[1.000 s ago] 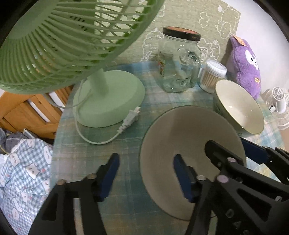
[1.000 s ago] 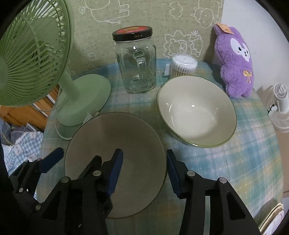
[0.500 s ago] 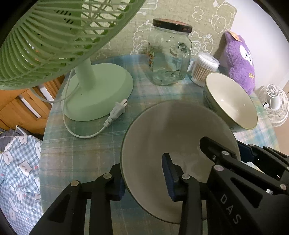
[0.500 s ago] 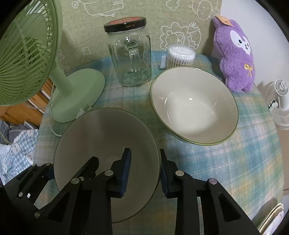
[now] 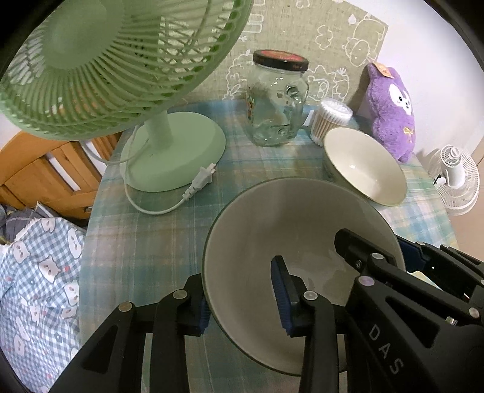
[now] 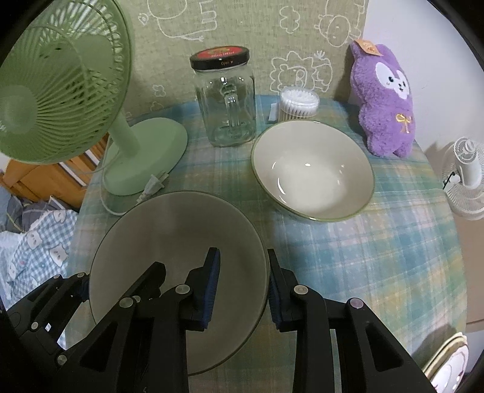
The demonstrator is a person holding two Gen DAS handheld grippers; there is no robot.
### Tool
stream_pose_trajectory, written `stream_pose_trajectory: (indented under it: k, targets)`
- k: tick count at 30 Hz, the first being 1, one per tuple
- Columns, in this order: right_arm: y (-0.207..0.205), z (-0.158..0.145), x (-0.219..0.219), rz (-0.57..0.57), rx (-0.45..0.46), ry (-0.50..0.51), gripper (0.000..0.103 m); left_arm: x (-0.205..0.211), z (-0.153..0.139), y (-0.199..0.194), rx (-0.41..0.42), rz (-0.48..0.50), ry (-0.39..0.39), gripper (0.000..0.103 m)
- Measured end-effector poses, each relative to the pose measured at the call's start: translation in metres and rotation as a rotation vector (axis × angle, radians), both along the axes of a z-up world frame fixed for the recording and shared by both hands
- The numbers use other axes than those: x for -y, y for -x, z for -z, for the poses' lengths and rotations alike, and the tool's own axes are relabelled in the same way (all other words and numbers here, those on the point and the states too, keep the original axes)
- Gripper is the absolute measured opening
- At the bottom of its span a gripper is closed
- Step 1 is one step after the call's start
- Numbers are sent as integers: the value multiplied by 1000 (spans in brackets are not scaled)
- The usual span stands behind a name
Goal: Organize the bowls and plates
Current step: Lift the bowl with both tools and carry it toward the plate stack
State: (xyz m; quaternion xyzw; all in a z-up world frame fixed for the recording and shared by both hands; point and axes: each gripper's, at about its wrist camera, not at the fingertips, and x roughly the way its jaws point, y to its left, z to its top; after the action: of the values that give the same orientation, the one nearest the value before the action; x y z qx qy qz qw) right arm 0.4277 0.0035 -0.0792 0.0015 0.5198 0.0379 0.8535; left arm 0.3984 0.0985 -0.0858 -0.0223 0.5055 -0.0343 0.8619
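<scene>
A lived-in room of a home, with a small table pushed against a papered wall.

A round table under a blue-green plaid cloth (image 6: 378, 248) carries a mint-green plastic desk fan (image 6: 60, 90), a clear glass jar with a black lid (image 6: 225, 99), a tub of cotton swabs (image 6: 299, 104) and a purple plush toy (image 6: 384, 99); cartoon-animal wallpaper (image 6: 242, 27) hangs behind, checked bedding printed with bears (image 5: 36, 272) lies beside it, and a white floor fan (image 6: 466, 178) stands beyond.
</scene>
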Motion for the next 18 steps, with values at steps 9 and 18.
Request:
stream_pose_trajectory:
  k: [9, 18]
  targets:
    - [36, -25, 12, -17, 24, -18, 32, 13, -23, 35, 26, -22, -13, 35]
    - [78, -55, 33, -28, 60, -36, 32, 31, -52, 74, 63, -43, -24, 35]
